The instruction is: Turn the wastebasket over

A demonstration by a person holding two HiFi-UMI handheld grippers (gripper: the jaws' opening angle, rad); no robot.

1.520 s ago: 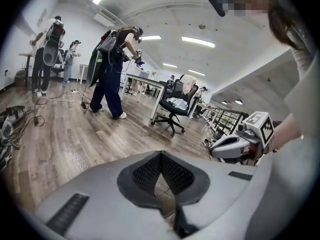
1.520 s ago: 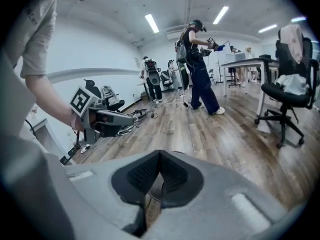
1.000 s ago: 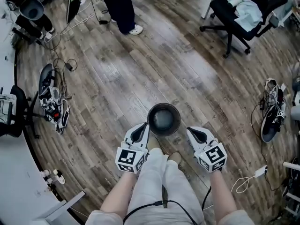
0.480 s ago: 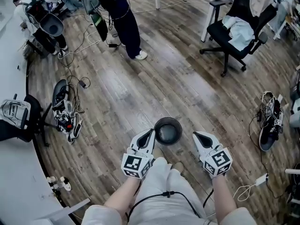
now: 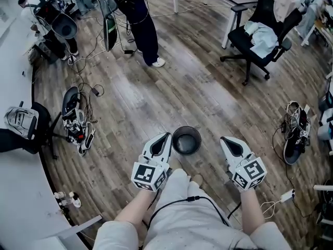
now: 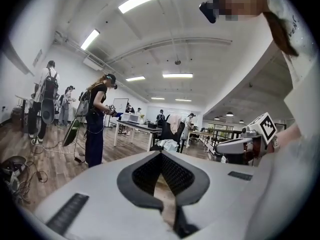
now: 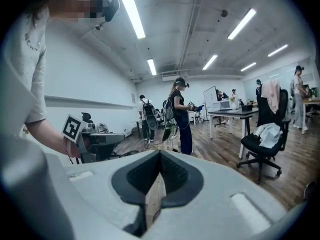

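Here, at the left, the left gripper (image 5: 166, 137) has its jaws pressed together on nothing, its tip near the wastebasket (image 5: 186, 140). That small, round, dark bin stands on the wooden floor (image 5: 156, 98) just ahead of the person's feet, between the two grippers and seemingly touched by neither. Its long axis runs vertically, toward the head camera, so only a circle shows; whether mouth or base faces up cannot be told. It is probably light, stiff and smooth-walled, so it is best pinched at the rim or squeezed from opposite sides. At the right, the right gripper (image 5: 225, 139) is likewise closed and empty, a little farther from the bin.
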